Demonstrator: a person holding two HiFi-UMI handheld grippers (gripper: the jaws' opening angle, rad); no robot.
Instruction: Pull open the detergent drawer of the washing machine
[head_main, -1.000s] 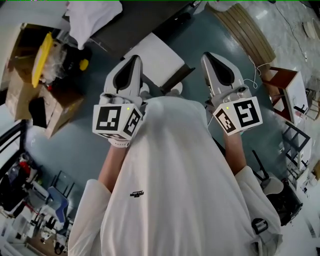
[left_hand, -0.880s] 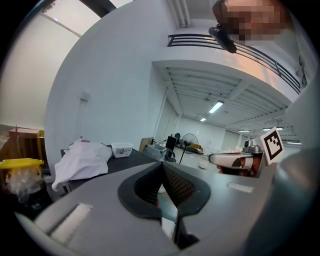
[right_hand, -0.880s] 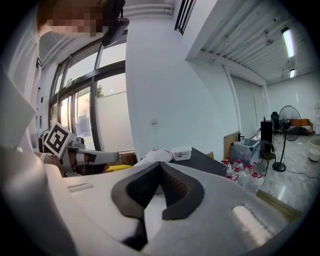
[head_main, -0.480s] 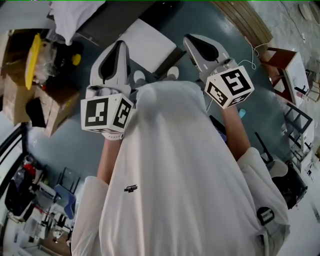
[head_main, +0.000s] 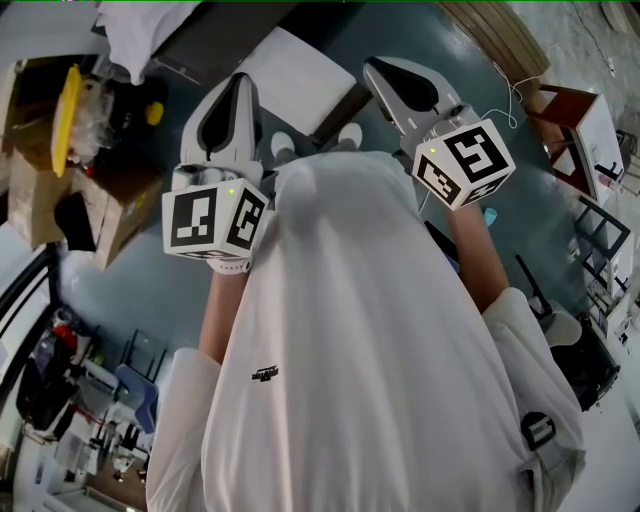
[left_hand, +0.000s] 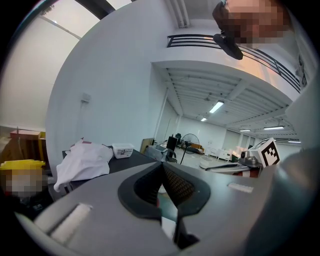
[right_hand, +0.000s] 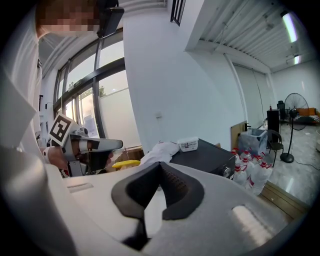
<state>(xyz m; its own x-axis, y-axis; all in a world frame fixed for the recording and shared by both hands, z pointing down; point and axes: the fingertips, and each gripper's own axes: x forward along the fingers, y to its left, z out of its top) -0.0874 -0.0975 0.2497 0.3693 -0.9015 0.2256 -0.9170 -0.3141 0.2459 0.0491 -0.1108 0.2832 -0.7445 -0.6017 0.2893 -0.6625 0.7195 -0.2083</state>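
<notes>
No detergent drawer shows in any view. A white box-shaped top (head_main: 298, 82) stands on the floor ahead of the person; I cannot tell whether it is the washing machine. My left gripper (head_main: 238, 82) is held at chest height, pointing forward, its jaws shut with nothing between them. In the left gripper view the left gripper (left_hand: 162, 167) has its dark pads meeting at the tips. My right gripper (head_main: 376, 68) is beside it, also shut and empty, and the right gripper (right_hand: 160, 167) shows closed pads in its own view.
A dark table (right_hand: 210, 152) carries a white cloth (right_hand: 160, 150) and a small plastic box (right_hand: 189, 144). Cardboard boxes with a yellow item (head_main: 75, 110) stand at the left. Water bottles (right_hand: 255, 172), wooden planks (head_main: 500, 45) and a brown stand (head_main: 575, 120) are at the right.
In the head view the right gripper has shifted a little up and to the left and turned slightly. The left gripper keeps its place. Both stay shut.
</notes>
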